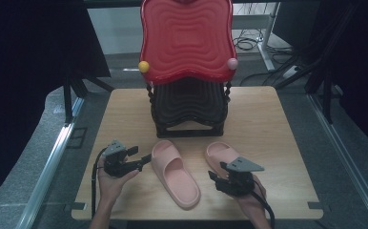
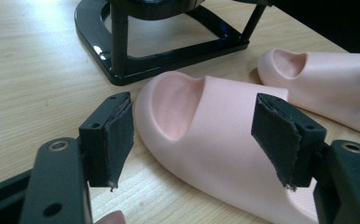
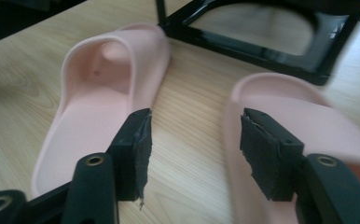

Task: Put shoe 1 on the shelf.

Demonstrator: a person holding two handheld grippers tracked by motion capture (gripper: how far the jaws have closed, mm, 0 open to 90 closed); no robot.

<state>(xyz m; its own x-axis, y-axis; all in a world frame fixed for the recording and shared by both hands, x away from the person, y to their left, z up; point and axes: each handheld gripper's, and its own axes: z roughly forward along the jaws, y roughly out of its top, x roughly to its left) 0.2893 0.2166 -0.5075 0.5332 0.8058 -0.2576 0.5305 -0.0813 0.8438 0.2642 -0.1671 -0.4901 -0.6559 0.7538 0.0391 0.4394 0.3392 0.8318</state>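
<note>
While right slipper [image 1: 222, 155] hides under right tongs [image 1: 214, 177] | both tongs spread, empty

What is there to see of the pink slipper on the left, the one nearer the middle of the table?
The left pink slipper is a one-piece slide sandal of smooth, matte, foam-like material, with a broad closed strap over an open toe. It lies flat, sole down, on the wooden table, its toe toward the black stand. The left hand-held gripper points at its toe end with jaws open, not touching.
</note>
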